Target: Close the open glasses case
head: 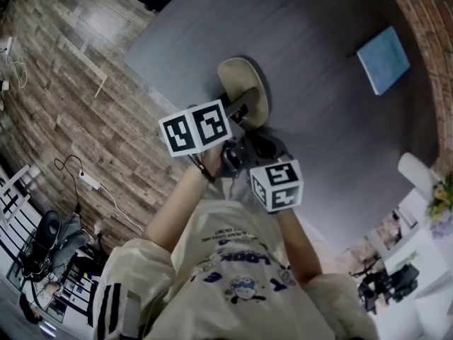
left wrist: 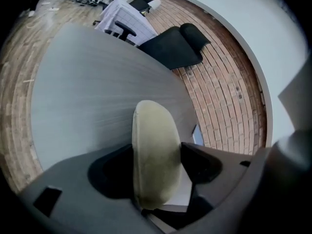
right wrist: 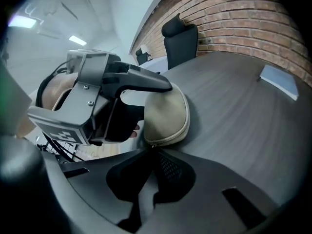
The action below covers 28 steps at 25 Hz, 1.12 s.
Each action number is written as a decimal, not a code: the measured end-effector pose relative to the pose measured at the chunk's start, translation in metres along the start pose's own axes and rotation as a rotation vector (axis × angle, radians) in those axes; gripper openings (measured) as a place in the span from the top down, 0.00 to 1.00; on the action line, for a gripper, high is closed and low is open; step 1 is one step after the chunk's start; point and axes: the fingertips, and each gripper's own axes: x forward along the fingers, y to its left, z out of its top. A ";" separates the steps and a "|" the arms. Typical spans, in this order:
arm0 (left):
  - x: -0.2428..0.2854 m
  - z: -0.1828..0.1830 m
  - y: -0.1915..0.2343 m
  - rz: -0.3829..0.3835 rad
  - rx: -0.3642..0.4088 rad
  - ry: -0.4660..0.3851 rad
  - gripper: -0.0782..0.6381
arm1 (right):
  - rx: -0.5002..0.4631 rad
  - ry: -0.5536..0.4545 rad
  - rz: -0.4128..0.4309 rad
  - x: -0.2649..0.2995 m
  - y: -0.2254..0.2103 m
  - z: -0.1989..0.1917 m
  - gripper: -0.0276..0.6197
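Glasses case (head: 244, 89) lies on the grey counter (head: 318, 126), towards the edge where we stand. Beige, soft shell. Its two halves sit together. In the right gripper view the zip seam (right wrist: 168, 138) runs shut along the rim facing us, so we judge the closing done or all but done.

Left gripper (left wrist: 156, 150): jaws spread wide, one on each side of the case, with the case standing between them. The jaw on the case's right side looks to touch the shell, but we see no squeeze on it. We read this as a brace: flanking the case so it cannot slide or swing while the seam is worked.

Right gripper (right wrist: 152, 147): jaws pressed together, tips just at the near end of the case, where the seam ends. A small tab shows there; whether it is pinched we cannot tell. The placement suits running a zip to its stop.

Well beyond the case, to its right, a blue book (head: 383, 59) lies flat on the counter, not involved. Behind the case, past the counter's far edge, a black chair (left wrist: 178, 45) stands by a brick wall (left wrist: 229, 91).

Next, as we judge it: check the seam is fully home, then back both grippers off the case.
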 end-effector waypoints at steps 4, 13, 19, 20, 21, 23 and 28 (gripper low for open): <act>0.000 -0.002 0.001 0.009 0.033 0.032 0.46 | 0.033 -0.026 0.003 -0.002 0.000 0.003 0.96; 0.000 -0.003 -0.001 0.010 0.047 0.052 0.46 | 0.043 -0.051 -0.030 -0.007 -0.005 0.001 0.96; 0.000 -0.002 -0.003 0.000 0.063 0.069 0.46 | 0.099 -0.110 -0.092 -0.019 -0.046 0.021 0.96; -0.001 -0.002 -0.002 0.003 0.066 0.069 0.46 | 0.086 -0.110 -0.082 -0.019 -0.051 0.025 0.96; 0.000 -0.002 -0.002 0.006 0.067 0.073 0.46 | 0.059 -0.108 -0.076 -0.018 -0.054 0.029 0.96; 0.001 -0.003 -0.002 0.005 0.073 0.092 0.46 | 0.003 -0.102 -0.065 -0.016 -0.060 0.035 0.95; 0.003 -0.006 -0.006 0.002 0.125 0.168 0.46 | -0.056 -0.071 -0.035 -0.017 -0.065 0.039 0.95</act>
